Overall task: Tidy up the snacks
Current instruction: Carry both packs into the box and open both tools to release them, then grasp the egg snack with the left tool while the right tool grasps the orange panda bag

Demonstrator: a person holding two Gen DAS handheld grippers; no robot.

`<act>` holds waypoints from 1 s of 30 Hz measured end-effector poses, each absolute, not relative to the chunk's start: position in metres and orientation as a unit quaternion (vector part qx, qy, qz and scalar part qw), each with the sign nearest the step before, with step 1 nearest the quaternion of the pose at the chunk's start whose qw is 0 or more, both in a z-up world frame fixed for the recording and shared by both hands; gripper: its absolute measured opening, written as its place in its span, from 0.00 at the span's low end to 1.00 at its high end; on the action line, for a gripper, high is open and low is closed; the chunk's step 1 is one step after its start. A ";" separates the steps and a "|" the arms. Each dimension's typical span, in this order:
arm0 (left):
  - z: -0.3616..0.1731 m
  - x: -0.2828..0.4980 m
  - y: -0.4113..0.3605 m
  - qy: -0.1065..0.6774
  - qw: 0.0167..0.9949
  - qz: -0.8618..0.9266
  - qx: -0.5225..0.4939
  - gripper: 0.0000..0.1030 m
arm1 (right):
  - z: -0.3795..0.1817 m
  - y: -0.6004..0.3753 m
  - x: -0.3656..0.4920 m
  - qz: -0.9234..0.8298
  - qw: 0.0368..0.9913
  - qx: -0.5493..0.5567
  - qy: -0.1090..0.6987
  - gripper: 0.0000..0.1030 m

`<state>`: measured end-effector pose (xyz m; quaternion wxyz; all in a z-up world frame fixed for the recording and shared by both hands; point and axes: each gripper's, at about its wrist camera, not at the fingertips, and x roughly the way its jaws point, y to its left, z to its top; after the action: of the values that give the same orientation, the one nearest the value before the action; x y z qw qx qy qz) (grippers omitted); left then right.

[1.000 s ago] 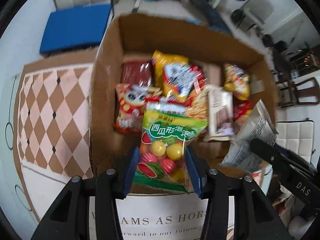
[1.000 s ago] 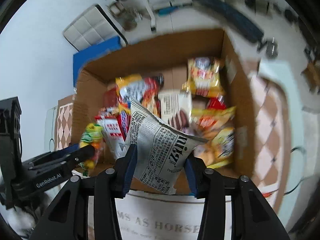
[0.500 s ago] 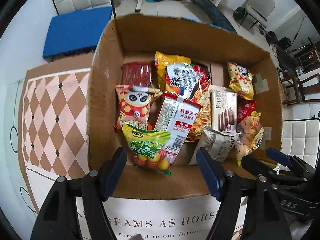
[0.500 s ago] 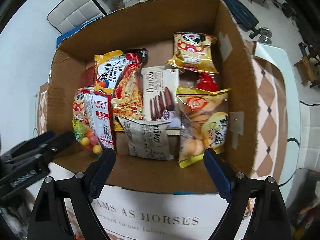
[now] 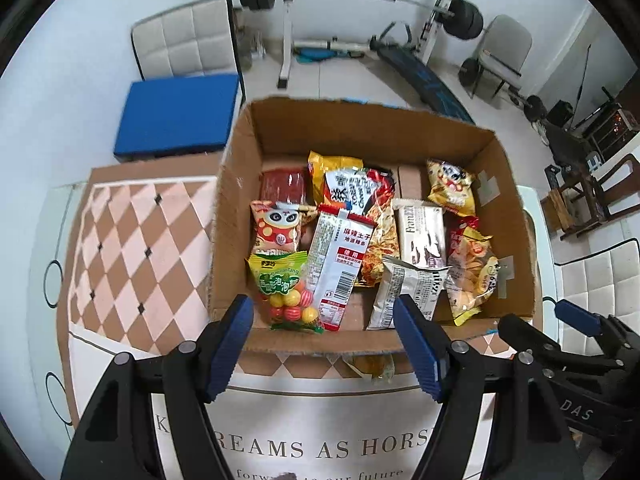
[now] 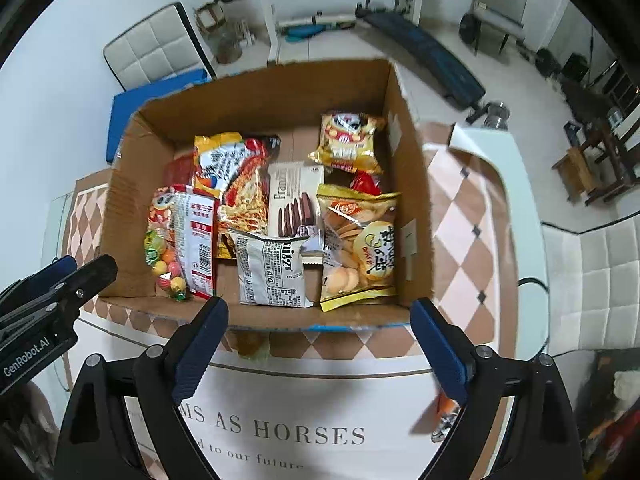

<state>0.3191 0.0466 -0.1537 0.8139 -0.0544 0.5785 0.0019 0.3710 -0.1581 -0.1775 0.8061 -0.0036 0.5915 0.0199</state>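
Both tools hang empty above the near wall of the brown cardboard box point(image 5: 236, 216): the left tool point(image 5: 326, 344) spread, the right tool point(image 6: 320, 348) opening wider. Best next: lift clear, then fetch the yellowish packet point(image 5: 370, 366) on the counter point(image 6: 460, 208). Glossy crinkled snack bags point(image 6: 280, 216) fill the box.

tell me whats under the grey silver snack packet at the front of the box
The grey packet overlaps the brown biscuit box at its top edge; below is bare cardboard box floor. What it covers is hidden.
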 end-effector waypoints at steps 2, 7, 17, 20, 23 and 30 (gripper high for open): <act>-0.146 0.310 0.045 0.567 0.822 0.001 -0.055 0.69 | -0.167 -0.158 0.362 0.019 0.815 -0.013 0.580 0.92; -0.128 0.288 0.042 0.542 0.838 0.006 -0.052 0.69 | -0.143 -0.160 0.337 0.020 0.831 -0.019 0.556 0.92; -0.086 0.240 0.034 0.499 0.865 0.006 -0.055 0.69 | -0.093 -0.166 0.286 0.032 0.858 -0.005 0.513 0.92; -0.085 0.230 0.034 0.498 0.865 0.011 -0.064 0.69 | -0.087 -0.172 0.274 0.036 0.858 0.007 0.512 0.93; -0.097 0.224 0.034 0.511 0.856 0.014 -0.078 0.69 | -0.092 -0.189 0.264 0.028 0.853 0.028 0.520 0.93; -0.172 0.226 0.034 0.589 0.797 0.033 -0.131 0.69 | -0.151 -0.264 0.257 -0.047 0.813 0.094 0.573 0.93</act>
<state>0.2263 0.0342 -0.1723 0.7971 -0.1313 0.5885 0.0332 0.2573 -0.2641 -0.1509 0.8128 0.0942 0.5730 -0.0465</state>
